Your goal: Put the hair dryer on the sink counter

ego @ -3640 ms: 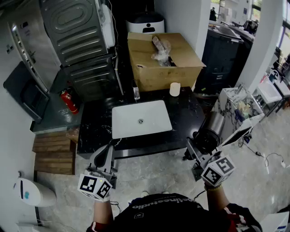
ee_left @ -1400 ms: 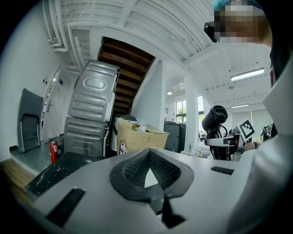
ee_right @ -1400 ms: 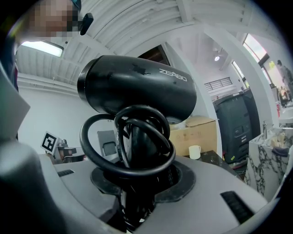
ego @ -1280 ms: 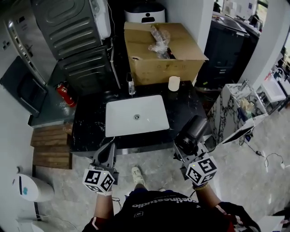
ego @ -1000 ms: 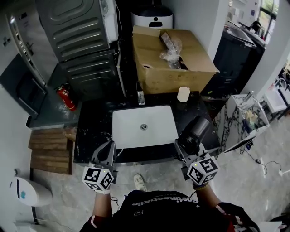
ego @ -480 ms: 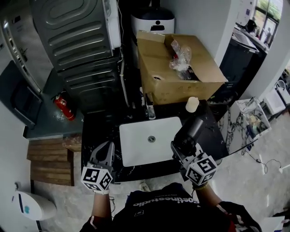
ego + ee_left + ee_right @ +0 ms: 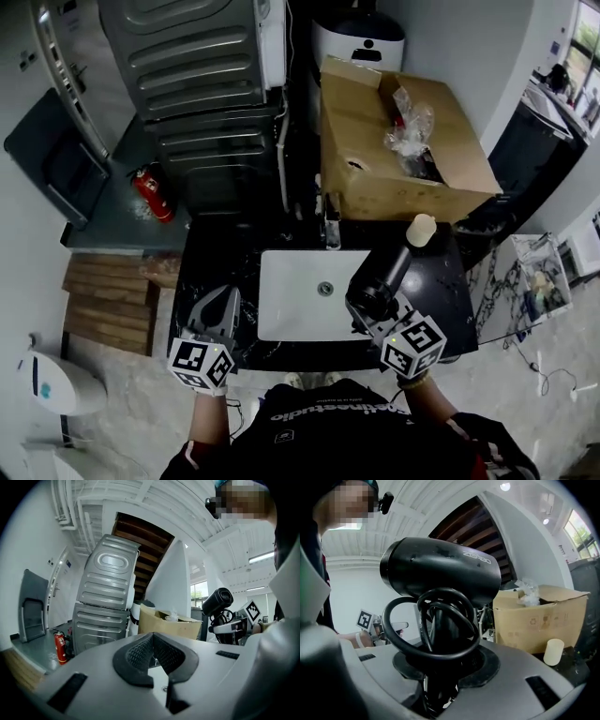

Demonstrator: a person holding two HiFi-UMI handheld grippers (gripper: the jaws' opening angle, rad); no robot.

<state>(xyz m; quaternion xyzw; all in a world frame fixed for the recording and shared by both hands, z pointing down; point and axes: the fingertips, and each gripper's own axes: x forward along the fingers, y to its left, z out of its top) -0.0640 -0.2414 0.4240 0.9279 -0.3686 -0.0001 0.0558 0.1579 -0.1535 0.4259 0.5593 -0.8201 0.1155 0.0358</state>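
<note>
My right gripper [image 7: 367, 314] is shut on the handle of a black hair dryer [image 7: 380, 279], with the black cord coiled round the handle [image 7: 436, 634]. The barrel [image 7: 440, 571] stands above the jaws. In the head view the dryer hangs over the right edge of the white sink basin [image 7: 291, 300], which is set in the black counter [image 7: 211, 262]. My left gripper [image 7: 225, 302] is shut and empty over the counter's front left part. From the left gripper view the dryer [image 7: 217, 601] shows at the right.
A cardboard box [image 7: 403, 150] with a plastic bag in it stands behind the counter. A white cup [image 7: 421, 230] sits at the counter's back right and a small bottle [image 7: 331, 230] behind the basin. Grey machines [image 7: 187, 66] and a red fire extinguisher [image 7: 150, 192] are at the left.
The person has come up to the counter. My right gripper has carried the hair dryer from in front of the counter's edge to over the basin's right side. The left gripper now hangs over the counter.
</note>
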